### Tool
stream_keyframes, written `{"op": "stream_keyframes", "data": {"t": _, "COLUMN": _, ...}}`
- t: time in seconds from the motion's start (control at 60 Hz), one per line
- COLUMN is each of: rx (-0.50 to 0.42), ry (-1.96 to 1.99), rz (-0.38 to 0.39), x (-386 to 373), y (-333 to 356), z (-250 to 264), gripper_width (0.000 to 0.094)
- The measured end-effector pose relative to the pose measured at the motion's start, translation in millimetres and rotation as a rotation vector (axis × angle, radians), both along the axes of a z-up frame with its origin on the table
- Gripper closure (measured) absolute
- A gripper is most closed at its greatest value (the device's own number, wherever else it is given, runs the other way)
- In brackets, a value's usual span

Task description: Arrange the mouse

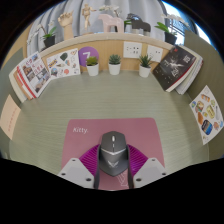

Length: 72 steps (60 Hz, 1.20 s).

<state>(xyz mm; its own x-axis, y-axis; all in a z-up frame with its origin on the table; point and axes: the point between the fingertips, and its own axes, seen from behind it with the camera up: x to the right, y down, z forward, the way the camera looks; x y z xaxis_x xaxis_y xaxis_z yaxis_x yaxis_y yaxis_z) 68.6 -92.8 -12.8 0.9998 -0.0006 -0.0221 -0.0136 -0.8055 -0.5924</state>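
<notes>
A grey and black mouse (112,150) sits between my two fingers, over a pink mouse pad (85,135) with the word "Kitty" printed on it. The mouse pad lies on the green-grey table (110,100). My gripper (112,162) is shut on the mouse, with the magenta pads (91,159) pressed against both of its sides. The rear of the mouse is hidden between the fingers. I cannot tell whether the mouse rests on the mouse pad or hangs just above it.
Three small potted plants (115,64) stand in a row at the far side of the table. Books and magazines lean around the edges at the left (35,75), far left (66,62), right (176,66) and near right (205,112). Figurines stand on a shelf behind.
</notes>
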Motion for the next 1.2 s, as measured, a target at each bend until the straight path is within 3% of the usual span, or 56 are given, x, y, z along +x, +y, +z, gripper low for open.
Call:
{"op": "stream_keyframes", "data": {"t": 0.15, "rx": -0.030, "ry": 0.007, "rz": -0.021, "x": 0.3, "y": 0.8, "z": -3.5, "gripper_width": 0.0419}}
{"op": "stream_keyframes", "data": {"t": 0.217, "rx": -0.044, "ry": 0.006, "rz": -0.042, "x": 2.6, "y": 2.0, "z": 5.8, "gripper_width": 0.0173}}
{"op": "stream_keyframes", "data": {"t": 0.267, "rx": -0.013, "ry": -0.007, "rz": -0.058, "x": 3.6, "y": 8.1, "z": 23.2, "gripper_width": 0.0055}}
{"op": "stream_keyframes", "data": {"t": 0.5, "rx": 0.108, "ry": 0.042, "rz": -0.049, "x": -29.4, "y": 22.3, "z": 138.8, "gripper_width": 0.0079}}
{"op": "stream_keyframes", "data": {"t": 0.733, "rx": 0.218, "ry": 0.041, "rz": 0.033, "x": -72.3, "y": 12.5, "z": 226.5, "gripper_width": 0.0075}}
{"op": "stream_keyframes", "data": {"t": 0.9, "rx": 0.237, "ry": 0.032, "rz": 0.069, "x": -88.0, "y": 2.1, "z": 238.2, "gripper_width": 0.0067}}
{"op": "stream_keyframes", "data": {"t": 1.2, "rx": 0.253, "ry": 0.020, "rz": 0.056, "x": -88.0, "y": -7.0, "z": 240.6, "gripper_width": 0.0065}}
